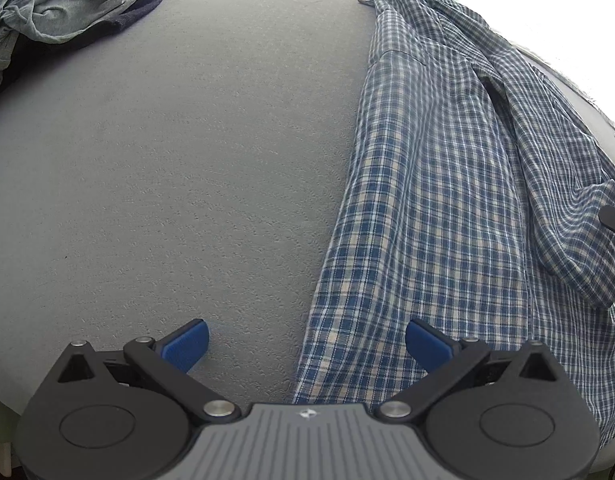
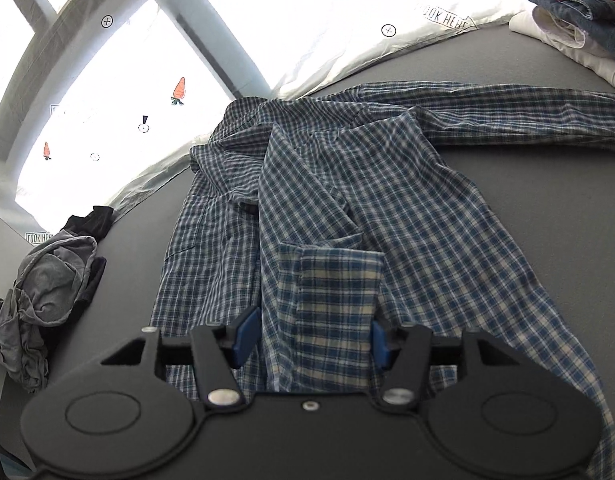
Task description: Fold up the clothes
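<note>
A blue and white checked shirt (image 1: 447, 200) lies spread on the grey table (image 1: 167, 160), rumpled along its far side. My left gripper (image 1: 307, 344) stands wide open low over the shirt's near left edge. One blue pad is over bare table, the other over the cloth, and nothing is pinched. In the right wrist view the shirt (image 2: 407, 208) has one sleeve folded back across its body. That sleeve's cuff (image 2: 331, 288) lies between the pads of my right gripper (image 2: 313, 338), which is open and not pressing on it. The other sleeve stretches away to the right.
A heap of crumpled grey and dark garments (image 2: 43, 280) sits at the table's left end, also in the left wrist view (image 1: 59, 4). Folded clothes are stacked (image 2: 579, 12) at the far right corner. A white printed sheet (image 2: 307, 40) hangs behind the table.
</note>
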A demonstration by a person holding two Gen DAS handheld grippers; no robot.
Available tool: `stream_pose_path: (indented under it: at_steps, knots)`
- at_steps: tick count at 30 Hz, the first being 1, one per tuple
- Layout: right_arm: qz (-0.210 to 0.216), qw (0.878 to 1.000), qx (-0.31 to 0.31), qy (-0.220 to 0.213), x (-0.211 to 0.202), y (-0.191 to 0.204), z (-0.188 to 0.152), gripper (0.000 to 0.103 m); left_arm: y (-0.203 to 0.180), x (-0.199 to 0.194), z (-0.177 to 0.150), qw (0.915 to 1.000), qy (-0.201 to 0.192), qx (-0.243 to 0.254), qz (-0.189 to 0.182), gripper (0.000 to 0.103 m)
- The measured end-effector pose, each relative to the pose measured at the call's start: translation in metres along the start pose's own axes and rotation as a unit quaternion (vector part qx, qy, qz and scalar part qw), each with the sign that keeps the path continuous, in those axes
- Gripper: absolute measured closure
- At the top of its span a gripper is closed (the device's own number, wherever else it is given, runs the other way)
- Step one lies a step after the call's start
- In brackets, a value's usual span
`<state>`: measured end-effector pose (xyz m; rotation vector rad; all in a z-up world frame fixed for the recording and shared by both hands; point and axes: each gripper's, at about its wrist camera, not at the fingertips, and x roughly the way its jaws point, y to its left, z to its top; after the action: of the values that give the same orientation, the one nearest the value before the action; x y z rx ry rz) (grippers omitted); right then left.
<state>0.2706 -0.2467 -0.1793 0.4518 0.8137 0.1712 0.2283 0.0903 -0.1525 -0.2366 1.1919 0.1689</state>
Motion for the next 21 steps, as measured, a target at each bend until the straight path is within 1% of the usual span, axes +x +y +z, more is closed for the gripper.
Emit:
stream_pose_path:
  at_steps: [1,2,3,4,8,13,17,19,21]
  knots:
    - [-0.006,1.000,-0.005,-0.006,0.000,0.001,0.001,0.048,0.002,-0.001,0.000,1.0000,-0.001,-0.004,0.001,0.000]
    - [0.000,1.000,-0.015,-0.014,-0.001,0.003,0.003,0.061,0.005,-0.002,0.000,1.0000,-0.002,-0.008,0.002,0.000]
    - [0.011,0.999,-0.028,-0.021,-0.003,0.005,0.004,0.082,0.008,-0.003,-0.001,0.9999,-0.003,-0.012,0.003,0.000]
    - [0.020,0.998,-0.044,-0.025,-0.005,0.010,0.004,0.088,0.011,-0.003,-0.001,0.9999,-0.004,-0.015,0.004,0.000]
    - [0.060,0.992,-0.111,-0.030,-0.010,0.035,0.002,0.092,0.015,-0.004,-0.006,0.9996,-0.004,-0.025,0.008,0.000]
    - [0.119,0.975,-0.187,0.000,-0.010,0.070,-0.021,0.092,0.021,-0.008,-0.014,0.9997,-0.004,-0.022,0.008,0.000]
    - [0.145,0.964,-0.223,0.028,-0.008,0.088,-0.039,0.093,0.026,-0.008,-0.020,0.9998,-0.004,-0.020,0.008,0.000]
    - [0.157,0.959,-0.231,0.044,-0.006,0.093,-0.046,0.102,0.032,-0.011,-0.023,0.9997,-0.004,-0.023,0.008,0.000]
    - [0.162,0.956,-0.240,0.053,-0.005,0.098,-0.052,0.102,0.036,-0.012,-0.026,0.9996,-0.004,-0.027,0.009,0.000]
